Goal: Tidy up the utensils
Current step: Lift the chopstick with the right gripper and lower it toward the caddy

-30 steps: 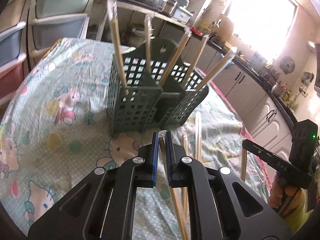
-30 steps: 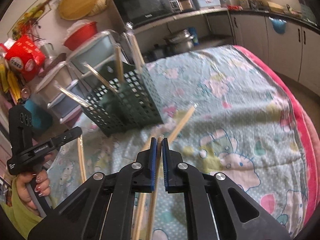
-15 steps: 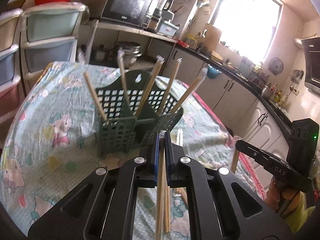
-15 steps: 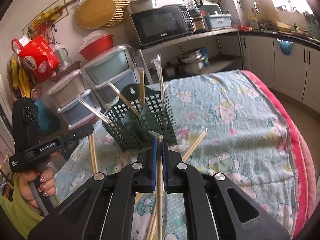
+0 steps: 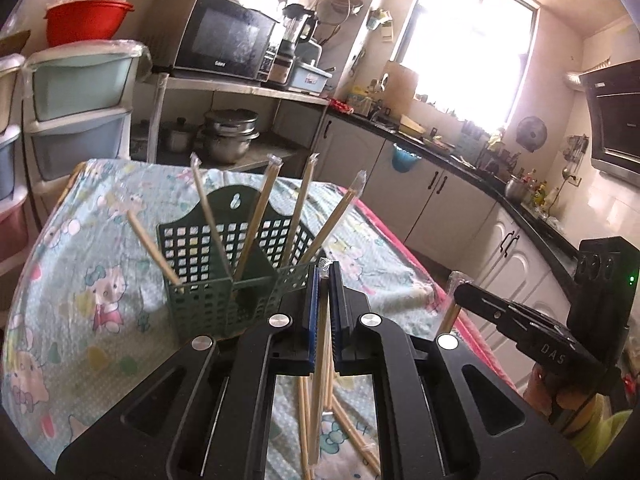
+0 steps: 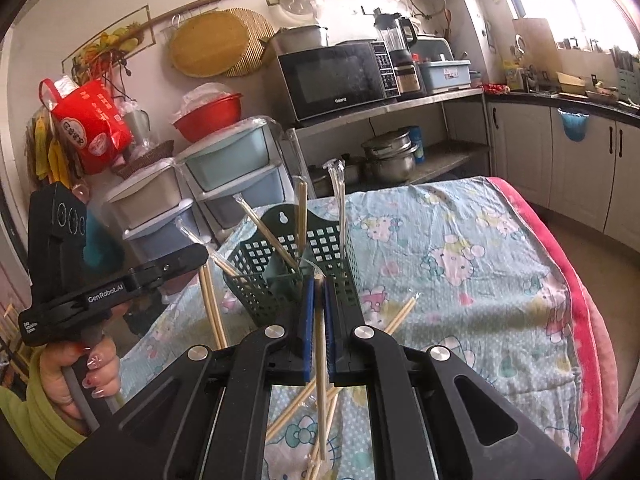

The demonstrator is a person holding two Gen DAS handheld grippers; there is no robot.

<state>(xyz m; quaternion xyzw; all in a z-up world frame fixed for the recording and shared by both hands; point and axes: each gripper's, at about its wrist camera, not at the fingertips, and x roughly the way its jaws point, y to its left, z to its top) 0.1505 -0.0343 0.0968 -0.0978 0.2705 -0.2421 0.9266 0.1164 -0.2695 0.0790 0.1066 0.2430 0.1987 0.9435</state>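
A dark green perforated utensil basket stands on the table with several wrapped chopsticks leaning out of it. My left gripper is shut on a wrapped chopstick pair that hangs down, raised just in front of the basket; it also shows in the right wrist view. My right gripper is shut on another chopstick pair, also raised near the basket; it also shows in the left wrist view. Loose chopsticks lie on the cloth below.
The table wears a pale cartoon-print cloth with a pink edge. Stacked plastic drawers, a metal shelf with a microwave and pots stand behind. Kitchen cabinets run along the right.
Both grippers have risen from the table, each lifting its chopstick pair clear of the cloth. The basket now sits lower and farther in both views.
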